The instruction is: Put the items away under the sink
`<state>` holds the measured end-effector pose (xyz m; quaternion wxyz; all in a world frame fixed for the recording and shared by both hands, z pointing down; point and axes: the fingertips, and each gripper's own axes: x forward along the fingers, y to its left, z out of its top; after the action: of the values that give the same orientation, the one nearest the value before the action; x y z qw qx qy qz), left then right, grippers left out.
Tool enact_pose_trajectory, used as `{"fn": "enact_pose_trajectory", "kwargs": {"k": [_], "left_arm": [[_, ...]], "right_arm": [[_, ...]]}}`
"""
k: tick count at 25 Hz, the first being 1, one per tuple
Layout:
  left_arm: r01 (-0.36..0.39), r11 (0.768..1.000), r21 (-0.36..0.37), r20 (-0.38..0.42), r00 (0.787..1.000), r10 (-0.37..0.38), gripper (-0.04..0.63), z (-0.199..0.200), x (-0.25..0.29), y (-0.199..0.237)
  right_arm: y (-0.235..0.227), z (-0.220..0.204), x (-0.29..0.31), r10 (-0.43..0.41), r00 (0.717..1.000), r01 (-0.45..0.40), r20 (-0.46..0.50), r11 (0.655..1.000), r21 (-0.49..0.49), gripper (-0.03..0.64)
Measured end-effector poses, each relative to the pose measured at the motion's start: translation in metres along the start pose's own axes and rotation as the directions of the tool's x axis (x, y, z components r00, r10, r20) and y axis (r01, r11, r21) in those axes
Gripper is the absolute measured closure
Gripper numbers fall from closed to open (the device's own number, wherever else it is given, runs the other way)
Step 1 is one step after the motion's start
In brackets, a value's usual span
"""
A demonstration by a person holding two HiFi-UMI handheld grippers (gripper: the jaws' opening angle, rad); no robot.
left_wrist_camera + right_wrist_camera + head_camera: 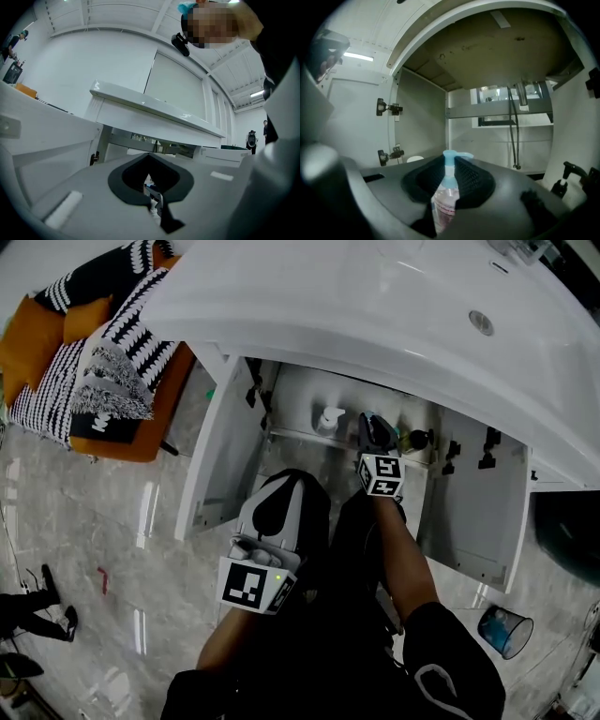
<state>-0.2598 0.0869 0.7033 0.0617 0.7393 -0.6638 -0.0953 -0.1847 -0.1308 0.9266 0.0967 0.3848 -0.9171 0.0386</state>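
My right gripper (449, 164) clamps a clear pump bottle (442, 206) inside the open cabinet (422, 117) under the sink (375, 306). The bottle stands upright, its long axis vertical and its blue spout pointing right. My left gripper (151, 183) hangs nearer, outside the cabinet, with its jaws pinched together on nothing.

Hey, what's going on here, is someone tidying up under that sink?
A person faces the open white cabinet under the white sink, with a two-jaw gripper in each hand. The right gripper is shut on a clear pump bottle with a light blue top and holds it inside the cabinet. A white bottle and a dark pump bottle stand in there. The left gripper is outside, jaws together, empty.
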Motion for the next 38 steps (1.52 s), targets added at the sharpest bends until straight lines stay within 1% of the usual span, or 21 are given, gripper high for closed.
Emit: {"fn": "enact_pose_trajectory", "kwargs": {"k": [5,9,16,21,24,28,30,34,38], "left_arm": [[0.0,1.0,-0.015,-0.049,0.999,-0.001,0.589,-0.009,-0.002,0.004],[-0.005,1.0,-0.019,-0.034,0.999,0.004,0.589,-0.009,-0.001,0.009],[0.013,1.0,-0.025,-0.038,0.999,-0.014,0.589,-0.013,0.001,0.007],[0.02,0.999,-0.031,-0.066,0.998,-0.022,0.589,-0.019,0.002,0.006],[0.027,0.999,-0.027,-0.042,0.999,-0.028,0.589,-0.015,0.004,0.006],[0.027,0.999,-0.027,-0.058,0.998,-0.029,0.589,-0.019,0.005,0.007],[0.026,0.999,-0.025,-0.065,0.997,-0.027,0.589,-0.021,0.005,0.008],[0.034,0.999,-0.022,-0.067,0.997,-0.035,0.589,-0.02,0.005,0.006],[0.033,0.999,-0.03,-0.059,0.998,-0.034,0.589,-0.02,0.006,0.006]], "right_arm": [[-0.005,0.0,0.011,-0.016,1.0,0.016,0.018,1.0,0.007,0.545],[-0.005,-0.007,0.014,-0.014,1.0,0.014,0.005,1.0,0.004,0.545],[-0.002,-0.011,0.011,-0.007,1.0,0.007,0.023,1.0,-0.006,0.544],[-0.005,-0.012,0.008,-0.027,0.999,0.027,0.031,1.0,-0.009,0.543],[-0.002,-0.011,0.007,-0.039,0.999,0.04,0.021,0.999,-0.012,0.543],[-0.002,-0.008,0.007,-0.057,0.998,0.057,0.032,0.998,-0.011,0.543],[-0.002,-0.011,0.006,-0.058,0.998,0.058,0.021,0.998,-0.012,0.541],[-0.002,-0.012,0.004,-0.06,0.998,0.061,0.024,0.998,-0.011,0.52],[-0.002,-0.012,0.003,-0.061,0.998,0.061,0.036,0.998,-0.01,0.514]]}}
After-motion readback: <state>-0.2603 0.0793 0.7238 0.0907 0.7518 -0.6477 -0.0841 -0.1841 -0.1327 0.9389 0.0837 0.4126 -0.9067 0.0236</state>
